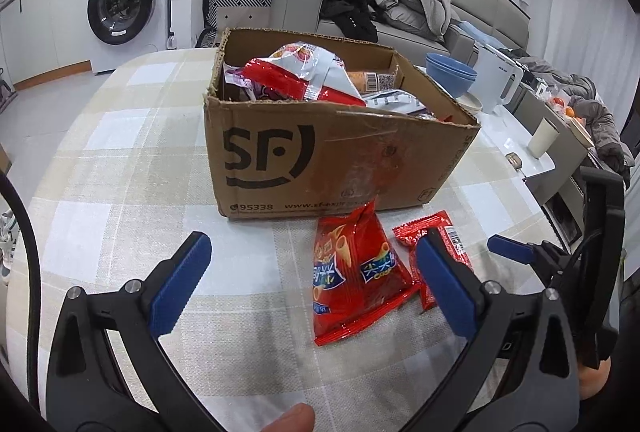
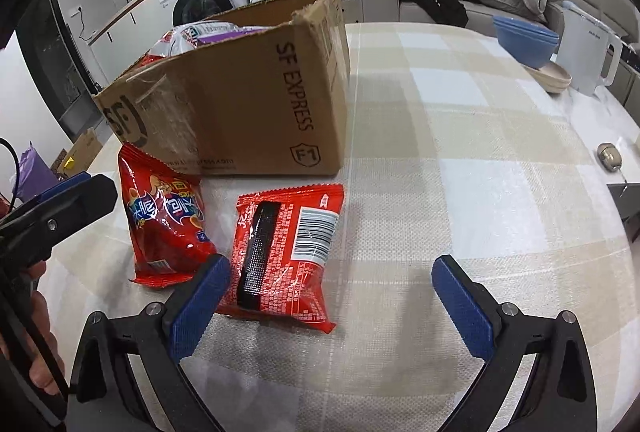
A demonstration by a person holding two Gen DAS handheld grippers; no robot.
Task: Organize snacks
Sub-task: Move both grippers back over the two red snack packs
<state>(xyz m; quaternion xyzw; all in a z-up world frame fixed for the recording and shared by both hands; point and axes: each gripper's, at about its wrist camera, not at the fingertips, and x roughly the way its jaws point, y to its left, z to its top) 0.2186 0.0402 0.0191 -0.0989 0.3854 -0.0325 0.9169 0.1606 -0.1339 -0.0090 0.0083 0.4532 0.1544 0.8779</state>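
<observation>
Red snack packets still out: cone-crisp bag (image 1: 352, 272) and barcode packet (image 2: 282, 252) lie side by side on the bench (image 2: 460, 160), just before the cardboard box (image 1: 320, 152) of snacks. Left hand-held gripper (image 1: 312, 264) and right hand-held gripper (image 2: 330, 284) both spread apart, empty. Pick-up step; next, close on one packet, lift into box.

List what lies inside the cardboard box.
The cardboard box holds a red-and-white snack bag, a purple-and-white packet and a barcoded item. Anything beneath them is covered.
</observation>
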